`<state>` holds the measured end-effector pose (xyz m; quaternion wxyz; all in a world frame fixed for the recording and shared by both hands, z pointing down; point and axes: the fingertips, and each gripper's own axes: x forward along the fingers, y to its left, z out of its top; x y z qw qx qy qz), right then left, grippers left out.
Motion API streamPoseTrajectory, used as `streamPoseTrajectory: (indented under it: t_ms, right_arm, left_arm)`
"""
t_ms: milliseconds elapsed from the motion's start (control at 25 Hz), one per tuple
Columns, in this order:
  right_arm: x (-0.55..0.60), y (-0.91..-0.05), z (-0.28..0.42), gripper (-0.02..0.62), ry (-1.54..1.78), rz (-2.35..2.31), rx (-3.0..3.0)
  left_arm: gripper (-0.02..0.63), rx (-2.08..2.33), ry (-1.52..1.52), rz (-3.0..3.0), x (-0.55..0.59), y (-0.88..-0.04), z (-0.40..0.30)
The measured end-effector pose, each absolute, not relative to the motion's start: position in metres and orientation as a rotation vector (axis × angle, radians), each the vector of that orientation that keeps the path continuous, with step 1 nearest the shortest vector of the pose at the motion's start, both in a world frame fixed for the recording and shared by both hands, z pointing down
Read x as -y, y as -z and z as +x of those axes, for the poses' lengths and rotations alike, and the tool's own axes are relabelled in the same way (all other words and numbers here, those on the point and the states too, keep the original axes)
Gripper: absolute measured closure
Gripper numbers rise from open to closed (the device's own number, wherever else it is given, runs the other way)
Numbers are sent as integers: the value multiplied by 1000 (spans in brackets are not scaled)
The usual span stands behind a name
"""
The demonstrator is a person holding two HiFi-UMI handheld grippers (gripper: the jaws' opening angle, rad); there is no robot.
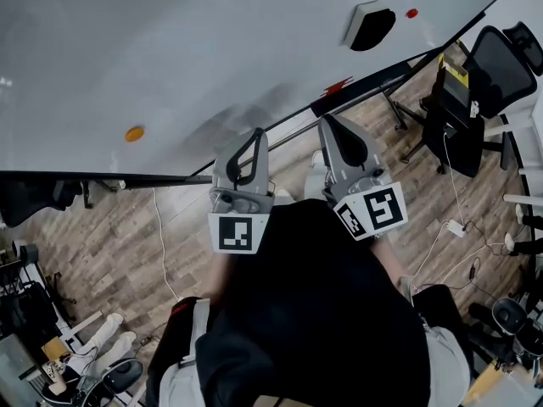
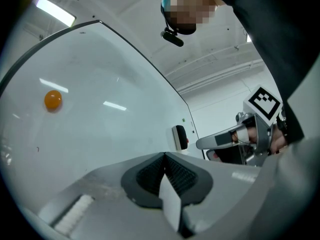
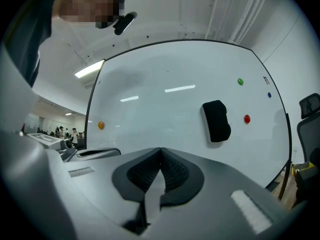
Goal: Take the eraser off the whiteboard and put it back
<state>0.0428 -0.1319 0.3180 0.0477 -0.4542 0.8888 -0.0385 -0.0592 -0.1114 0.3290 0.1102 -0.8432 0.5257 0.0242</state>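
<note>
**Two empty grippers, eraser (image 1: 371,25) on the whiteboard (image 1: 170,58)**

Your eraser, black with a pale casing, sits flat on the whiteboard toward its upper right in the head view, slightly tilted. Neither gripper touches it. A red magnet (image 1: 411,13) is just beside it, and a green magnet (image 3: 240,81) sits higher up on the same side. An orange magnet (image 1: 134,133) is well apart, far over on the board's left.

Your right gripper (image 3: 160,151) points at the board with the eraser ahead and to the right of its tips, well apart. Its jaws are pressed together with nothing between them. Your left gripper (image 2: 164,156) is held beside it, also aimed at the board. Its jaws are closed tip to tip and empty, and from there the eraser shows small and edge-on. Both grippers are held close in front of your body, over the wooden floor (image 1: 170,227). An office chair (image 1: 501,58) stands off to the right of the board.
</note>
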Motion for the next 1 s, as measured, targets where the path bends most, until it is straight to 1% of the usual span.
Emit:
streamPoseTrajectory:
  t_ms: [1000]
  right_arm:
    - [127,-328,42,594,103,-1399,-2758]
  left_arm:
    - [604,-1542,-76,-2492,110,-335,-50]
